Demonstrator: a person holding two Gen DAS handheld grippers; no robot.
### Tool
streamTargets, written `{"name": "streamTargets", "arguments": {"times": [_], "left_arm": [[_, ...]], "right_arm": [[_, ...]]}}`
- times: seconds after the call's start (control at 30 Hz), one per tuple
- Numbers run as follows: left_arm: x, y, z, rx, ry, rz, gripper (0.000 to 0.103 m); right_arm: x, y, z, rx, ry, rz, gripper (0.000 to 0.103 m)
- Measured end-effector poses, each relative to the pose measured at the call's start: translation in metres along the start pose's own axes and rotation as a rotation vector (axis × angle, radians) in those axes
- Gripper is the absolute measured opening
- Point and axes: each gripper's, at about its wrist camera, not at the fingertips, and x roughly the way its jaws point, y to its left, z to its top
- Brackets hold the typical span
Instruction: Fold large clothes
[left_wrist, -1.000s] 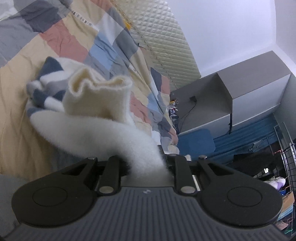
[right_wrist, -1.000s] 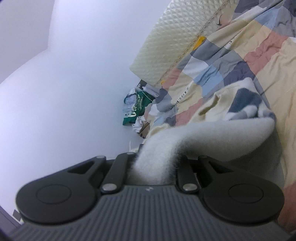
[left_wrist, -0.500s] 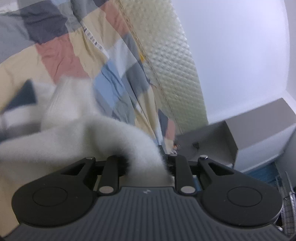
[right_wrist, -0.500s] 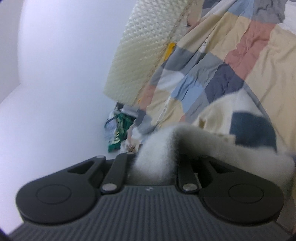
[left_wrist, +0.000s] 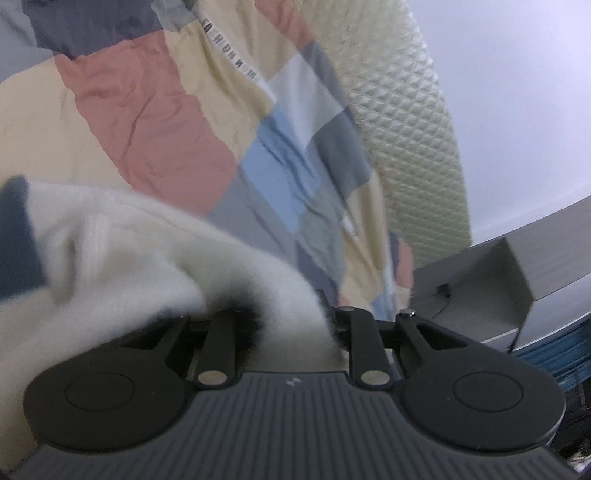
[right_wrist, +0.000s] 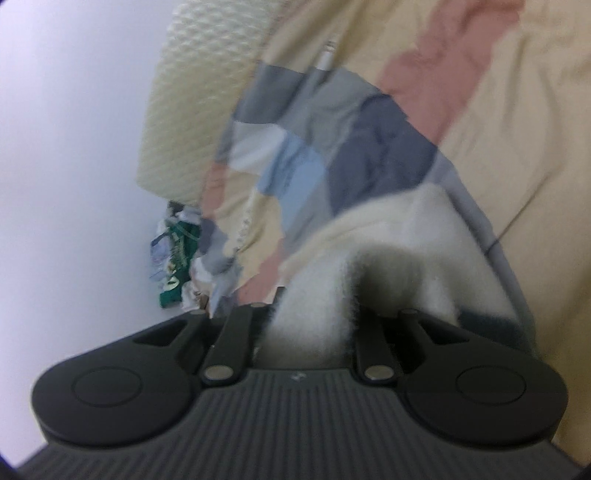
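Note:
A fluffy cream-white garment with navy patches (left_wrist: 122, 251) fills the lower left of the left wrist view and drapes over the patchwork bedspread (left_wrist: 155, 110). My left gripper (left_wrist: 291, 325) is shut on a bunched fold of it; the fingertips are buried in the fleece. In the right wrist view the same garment (right_wrist: 406, 236) rises from my right gripper (right_wrist: 310, 325), which is also shut on a thick fold. Both views are blurred by motion. The rest of the garment is out of frame.
The quilted cream headboard (left_wrist: 413, 122) stands behind the bed. A grey cabinet (left_wrist: 491, 273) is at the right of the left wrist view. A pile of green and white clutter (right_wrist: 177, 251) lies by the wall beside the bed.
Both grippers have sunk and travelled toward the headboard with the garment still gripped. The bedspread now looms much closer, and the garment lies lower and flatter on it.

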Motion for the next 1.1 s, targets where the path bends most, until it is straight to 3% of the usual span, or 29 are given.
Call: {"name": "streamTargets", "arguments": {"times": [0.27,0.37,0.4,0.43,0.5,0.57,0.67,0.73,0.87,1.03,1.1], "left_arm": [[0.026,0.03,0.007,-0.002,0.004,-0.004,0.024],[0.022,0.028,0.004,-0.001,0.012,-0.022,0.03],[0.019,0.026,0.002,-0.005,0.031,-0.033,0.045],[0.017,0.024,0.001,-0.01,0.056,-0.059,0.069],[0.006,0.019,-0.002,-0.019,0.055,-0.119,0.085],[-0.009,0.01,-0.007,-0.007,0.034,-0.124,0.087],[-0.039,-0.007,-0.014,0.073,0.007,-0.157,0.087],[-0.058,-0.022,-0.02,0.162,-0.034,-0.104,0.087],[-0.075,-0.049,-0.031,0.407,-0.081,0.142,0.087],[-0.066,-0.046,-0.027,0.459,-0.078,0.313,0.086],[-0.056,-0.041,-0.02,0.475,-0.066,0.362,0.086]], "right_arm": [[0.026,-0.015,0.006,-0.005,-0.006,-0.006,0.02],[0.023,-0.008,0.005,-0.017,-0.007,-0.006,0.023],[0.021,-0.005,0.003,-0.028,-0.007,0.0,0.031],[0.02,-0.001,0.002,-0.043,-0.004,0.014,0.039],[0.013,0.011,-0.003,-0.076,0.002,0.053,0.07],[0.002,0.027,-0.009,-0.125,-0.002,0.069,0.078],[-0.018,0.045,-0.018,-0.188,-0.008,0.083,0.079],[-0.035,0.053,-0.024,-0.209,-0.019,0.093,0.078],[-0.062,0.06,-0.035,-0.265,-0.051,0.049,0.079],[-0.071,0.071,-0.043,-0.41,-0.111,-0.1,0.077],[-0.066,0.069,-0.044,-0.451,-0.108,-0.136,0.07]]}}
